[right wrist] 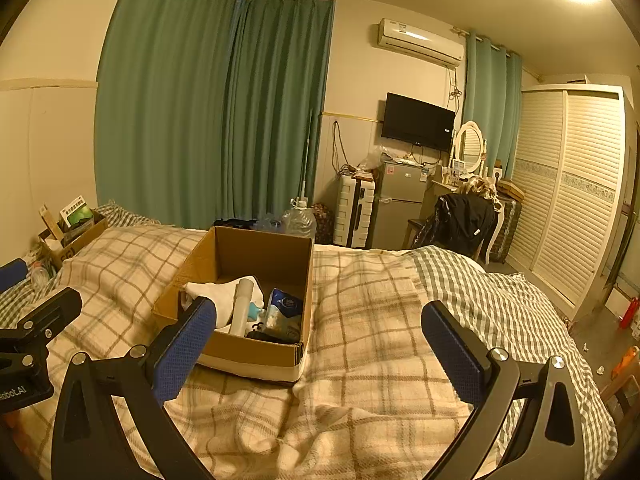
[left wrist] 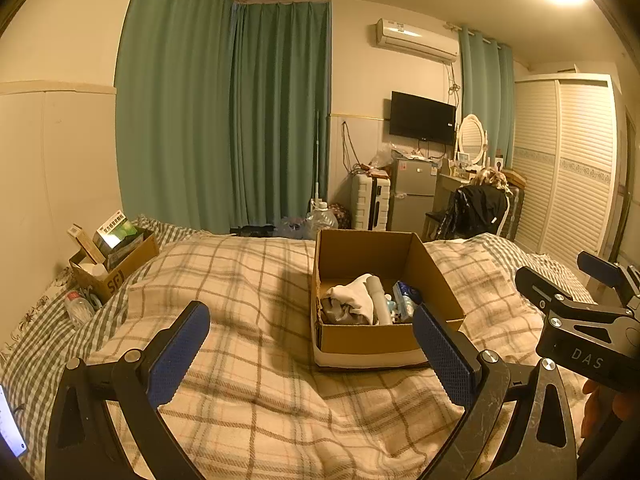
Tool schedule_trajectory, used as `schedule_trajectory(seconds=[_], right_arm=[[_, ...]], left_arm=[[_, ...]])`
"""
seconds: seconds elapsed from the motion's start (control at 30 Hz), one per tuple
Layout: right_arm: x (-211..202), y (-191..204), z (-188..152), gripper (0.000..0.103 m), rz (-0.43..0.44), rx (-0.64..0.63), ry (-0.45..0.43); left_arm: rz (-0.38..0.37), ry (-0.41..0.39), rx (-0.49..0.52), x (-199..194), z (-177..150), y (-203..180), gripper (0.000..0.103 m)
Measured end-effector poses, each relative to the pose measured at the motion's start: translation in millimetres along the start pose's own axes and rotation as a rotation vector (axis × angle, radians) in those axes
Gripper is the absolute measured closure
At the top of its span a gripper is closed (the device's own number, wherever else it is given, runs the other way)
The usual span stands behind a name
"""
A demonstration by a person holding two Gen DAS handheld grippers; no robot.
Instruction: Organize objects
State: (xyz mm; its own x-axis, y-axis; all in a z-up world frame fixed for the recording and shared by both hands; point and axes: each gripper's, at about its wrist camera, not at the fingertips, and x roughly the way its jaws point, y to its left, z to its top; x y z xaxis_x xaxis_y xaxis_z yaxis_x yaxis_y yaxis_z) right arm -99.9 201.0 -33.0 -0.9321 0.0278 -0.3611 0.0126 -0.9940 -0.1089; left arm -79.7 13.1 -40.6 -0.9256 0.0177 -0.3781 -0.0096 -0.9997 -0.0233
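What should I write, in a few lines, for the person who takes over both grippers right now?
Left gripper: open, holds nothing.
Right gripper: open, holds nothing.
Big cardboard box on the plaid blanket holds a white cloth, a white tube and a blue pack.
Small box sits at the bed's far left, a bottle beside it.
What is done or left is unclear.
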Motion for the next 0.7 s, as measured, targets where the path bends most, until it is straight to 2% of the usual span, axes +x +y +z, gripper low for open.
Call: schedule_trajectory(seconds=[0.7], right_arm=[[0.4, -0.3, -2.0, 0.000, -0.001, -0.001, 0.002]], left_arm=[[0.004, 0.001, -0.001, -0.6, 3.3, 0.5, 0.000]])
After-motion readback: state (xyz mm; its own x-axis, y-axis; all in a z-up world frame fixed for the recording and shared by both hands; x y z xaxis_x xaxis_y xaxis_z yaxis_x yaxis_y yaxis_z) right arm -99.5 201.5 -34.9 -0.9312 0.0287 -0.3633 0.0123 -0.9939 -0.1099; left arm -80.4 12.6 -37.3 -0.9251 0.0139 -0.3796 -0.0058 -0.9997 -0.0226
